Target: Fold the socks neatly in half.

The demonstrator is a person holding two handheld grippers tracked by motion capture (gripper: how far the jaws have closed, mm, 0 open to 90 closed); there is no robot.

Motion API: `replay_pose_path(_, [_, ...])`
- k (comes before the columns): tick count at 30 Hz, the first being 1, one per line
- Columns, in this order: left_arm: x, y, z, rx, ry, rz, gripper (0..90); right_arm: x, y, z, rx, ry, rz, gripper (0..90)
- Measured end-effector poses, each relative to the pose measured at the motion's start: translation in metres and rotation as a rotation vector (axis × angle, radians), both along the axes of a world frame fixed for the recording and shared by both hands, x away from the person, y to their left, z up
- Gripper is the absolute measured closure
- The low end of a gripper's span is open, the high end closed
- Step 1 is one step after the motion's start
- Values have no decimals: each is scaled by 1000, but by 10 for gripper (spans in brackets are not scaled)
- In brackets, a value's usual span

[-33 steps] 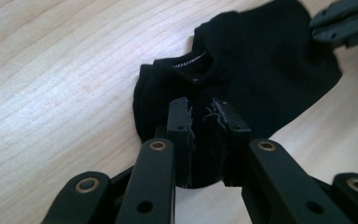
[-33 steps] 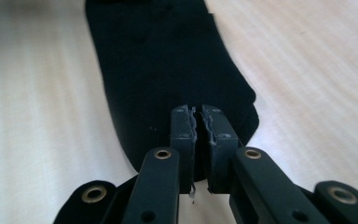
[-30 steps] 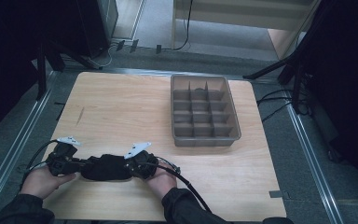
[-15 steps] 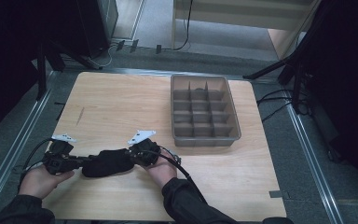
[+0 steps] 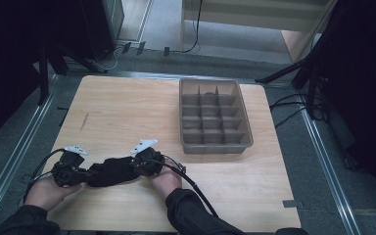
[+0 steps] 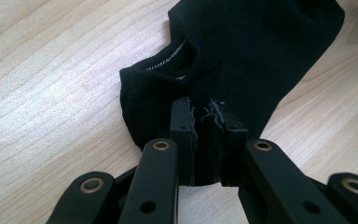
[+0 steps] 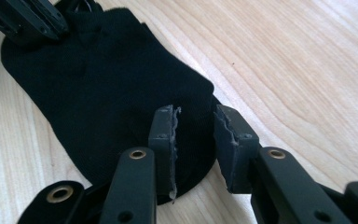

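A black sock (image 5: 113,170) lies on the wooden table (image 5: 127,112) near its front left, stretched between my two grippers. My left gripper (image 5: 85,174) holds its open cuff end: in the left gripper view its jaws (image 6: 207,112) have just been closing and pinch a fold of the sock (image 6: 261,51). My right gripper (image 5: 134,166) is at the other end. In the right gripper view its jaws (image 7: 196,123) have just been opening and stand apart over the sock's (image 7: 102,93) rounded end, their pads off the fabric. The left gripper (image 7: 51,23) shows at that view's top left.
A grey plastic tray (image 5: 214,147) with several divided compartments stands at the table's back right. Cables trail from both grippers across the front edge. Metal rails run along the table's left and right sides.
The right gripper's jaws have parted from the sock's end. The sock now lies slacker and slightly slanted on the table. Both hands have stayed nearly where they were.
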State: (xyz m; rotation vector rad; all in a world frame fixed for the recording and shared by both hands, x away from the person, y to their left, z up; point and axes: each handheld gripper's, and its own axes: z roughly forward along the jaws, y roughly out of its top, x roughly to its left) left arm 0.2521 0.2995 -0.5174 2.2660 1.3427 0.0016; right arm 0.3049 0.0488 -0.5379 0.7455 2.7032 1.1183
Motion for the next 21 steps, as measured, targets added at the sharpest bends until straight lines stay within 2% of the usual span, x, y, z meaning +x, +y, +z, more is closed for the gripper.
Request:
replay_pose_path(4, [0, 0, -1, 12, 4, 11, 816, 2, -1, -1, 10, 7, 12, 818])
replay_pose_path(6, [0, 0, -1, 16, 2, 14, 827, 4, -2, 1, 3, 15, 0, 840])
replay_pose_path(12, [0, -1, -2, 18, -4, 32, 840, 13, -16, 6, -28, 24, -20, 860])
replay_pose_path(18, [3, 1, -3, 16, -17, 53, 846, 10, -21, 6, -45, -3, -14, 864])
replay_pose_path(21, [5, 3, -3, 15, -25, 67, 846, 10, -23, 6, -38, 4, -20, 862])
